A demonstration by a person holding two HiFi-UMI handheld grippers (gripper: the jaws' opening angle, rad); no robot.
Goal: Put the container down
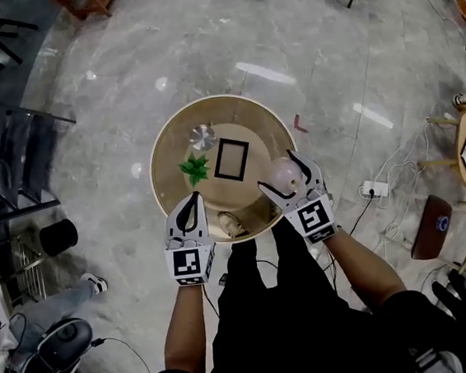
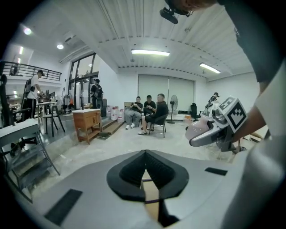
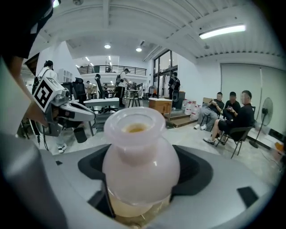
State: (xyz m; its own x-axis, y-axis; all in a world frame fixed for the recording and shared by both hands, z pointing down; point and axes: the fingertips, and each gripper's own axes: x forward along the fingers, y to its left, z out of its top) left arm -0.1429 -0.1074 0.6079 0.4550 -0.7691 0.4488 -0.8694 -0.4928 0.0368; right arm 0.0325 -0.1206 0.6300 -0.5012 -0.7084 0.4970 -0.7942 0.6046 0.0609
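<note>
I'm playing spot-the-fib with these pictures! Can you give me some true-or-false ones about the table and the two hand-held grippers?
1. The right hand-held gripper holds a pale container. True.
2. The container has a lid on. False: its mouth is open.
3. The left hand-held gripper grips the green plant. False: its jaws are together on nothing, and the green plant lies on the table.
4. A black square frame lies on the table. True.
5. The table is square. False: it is round.
</note>
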